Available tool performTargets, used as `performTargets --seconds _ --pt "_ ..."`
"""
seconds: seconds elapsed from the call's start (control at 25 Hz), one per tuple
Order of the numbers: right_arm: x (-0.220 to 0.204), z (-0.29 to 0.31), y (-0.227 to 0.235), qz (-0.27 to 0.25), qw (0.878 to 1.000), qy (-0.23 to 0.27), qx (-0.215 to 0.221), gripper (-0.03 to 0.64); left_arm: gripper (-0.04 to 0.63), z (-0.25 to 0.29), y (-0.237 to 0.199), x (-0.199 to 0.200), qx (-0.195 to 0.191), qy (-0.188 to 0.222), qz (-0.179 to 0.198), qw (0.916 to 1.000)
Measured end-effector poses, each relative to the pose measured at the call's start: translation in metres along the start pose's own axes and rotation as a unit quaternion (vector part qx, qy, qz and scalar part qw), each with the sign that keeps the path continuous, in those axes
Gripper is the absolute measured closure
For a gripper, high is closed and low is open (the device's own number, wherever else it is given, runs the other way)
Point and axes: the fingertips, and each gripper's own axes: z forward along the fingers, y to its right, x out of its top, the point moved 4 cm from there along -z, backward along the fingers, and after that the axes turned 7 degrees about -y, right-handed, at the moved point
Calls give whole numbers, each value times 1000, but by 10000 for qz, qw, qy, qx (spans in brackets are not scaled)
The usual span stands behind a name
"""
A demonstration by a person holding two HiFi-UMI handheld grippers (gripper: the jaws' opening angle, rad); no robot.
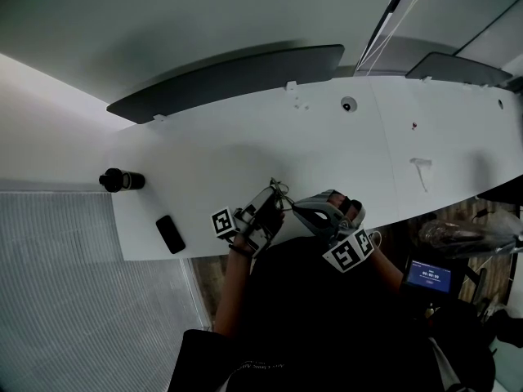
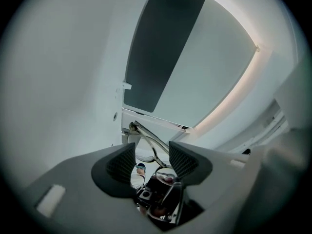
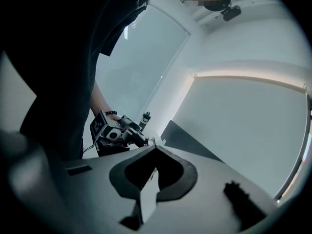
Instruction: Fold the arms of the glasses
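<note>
Now L gripper wide apart, R gripper tight on glasses.

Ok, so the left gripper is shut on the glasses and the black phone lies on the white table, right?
Not quite: the left gripper is open, not shut. The left gripper view shows its jaws standing apart, with the glasses seen between them but not pinched. The black phone does lie on the white table.
</note>
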Motion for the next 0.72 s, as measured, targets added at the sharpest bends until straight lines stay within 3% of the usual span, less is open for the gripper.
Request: performTargets --seconds 0.12,0.4,0.72 --pt "2 1 0 -124 9999 25 52 611 400 6 3 -1 67 -112 164 9998" --pt "1 1 1 -113 9999 -61 77 611 557 2 0 7 563 98 510 9971" --pt "2 7 1 -71 9998 -88 165 611 568 -8 8 15 1083 31 852 9905"
